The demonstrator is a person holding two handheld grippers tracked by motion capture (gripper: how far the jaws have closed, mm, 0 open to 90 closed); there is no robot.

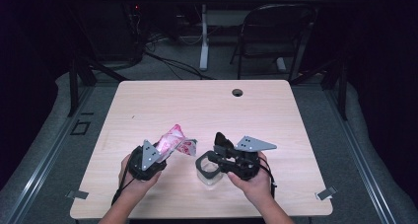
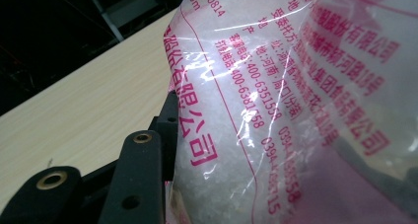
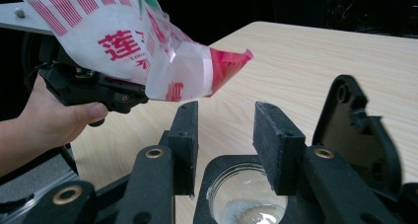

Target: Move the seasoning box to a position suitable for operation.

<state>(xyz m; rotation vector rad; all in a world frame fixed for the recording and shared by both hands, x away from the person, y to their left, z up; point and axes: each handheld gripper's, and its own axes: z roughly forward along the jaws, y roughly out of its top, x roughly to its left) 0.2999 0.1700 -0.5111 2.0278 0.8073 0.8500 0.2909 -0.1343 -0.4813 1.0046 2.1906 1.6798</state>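
So the left gripper (image 1: 156, 157) is clamped on the pink-printed bag (image 1: 173, 141) of white crystals, held above the worktop (image 1: 207, 103). Its open corner tips toward the glass jar (image 1: 209, 172), just to its right and lower. The right gripper (image 3: 226, 135) looks half-open around the jar's black collar, though I can't tell if it's squeezing.

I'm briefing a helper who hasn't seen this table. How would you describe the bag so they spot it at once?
On the pale wooden table, look at the near edge, where two hands hold black grippers. The bag sits in the left gripper, tipped toward the clear jar at the right gripper. It is the one soft thing there: clear plastic with pink-red print, holding white grains.
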